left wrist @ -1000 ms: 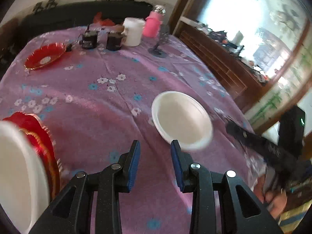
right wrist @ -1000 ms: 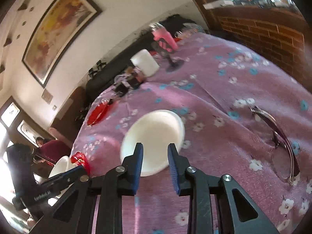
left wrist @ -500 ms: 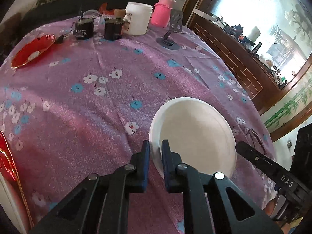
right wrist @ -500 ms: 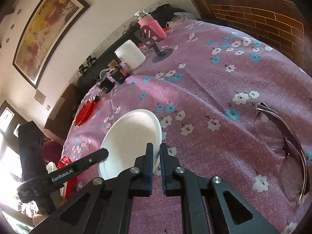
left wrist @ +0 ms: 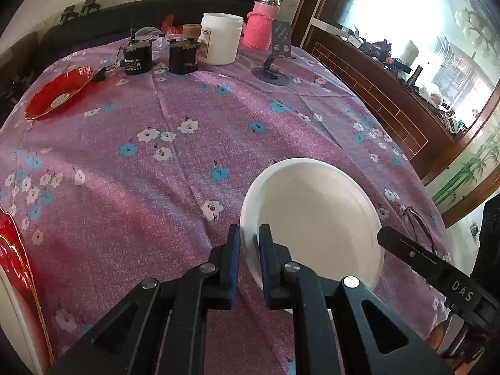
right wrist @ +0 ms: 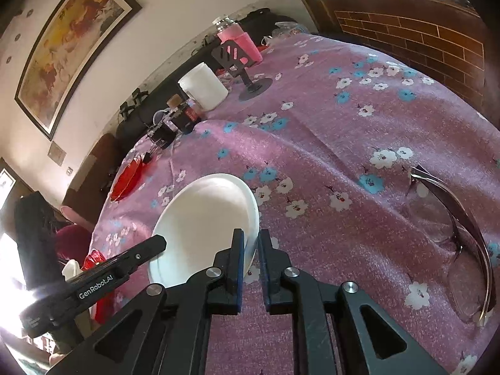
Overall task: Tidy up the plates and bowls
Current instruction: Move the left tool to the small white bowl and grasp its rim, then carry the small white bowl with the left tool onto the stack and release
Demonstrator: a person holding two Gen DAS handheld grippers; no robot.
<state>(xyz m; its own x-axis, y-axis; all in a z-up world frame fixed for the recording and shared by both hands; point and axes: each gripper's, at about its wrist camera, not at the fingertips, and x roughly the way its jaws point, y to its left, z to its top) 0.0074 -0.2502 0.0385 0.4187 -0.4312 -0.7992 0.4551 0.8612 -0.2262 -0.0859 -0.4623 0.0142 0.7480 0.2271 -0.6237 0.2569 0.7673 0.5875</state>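
A white plate (left wrist: 315,218) lies on the purple flowered tablecloth (left wrist: 156,156); it also shows in the right wrist view (right wrist: 203,222). My left gripper (left wrist: 249,243) is shut on its left rim. My right gripper (right wrist: 249,247) is shut on its right rim. A red plate (left wrist: 57,92) sits at the far left of the table, also in the right wrist view (right wrist: 128,178). A stack of red and white dishes (left wrist: 15,275) stands at the near left edge.
At the back stand a white jar (left wrist: 222,42), a pink bottle (left wrist: 261,26), two black canisters (left wrist: 182,56) and a phone stand (left wrist: 275,59). Glasses (right wrist: 453,234) lie right of the plate. A brick-patterned ledge (left wrist: 375,100) runs along the right.
Both grippers moved in on the white plate from opposite sides and closed on its rim. One second ago both were open and short of it.
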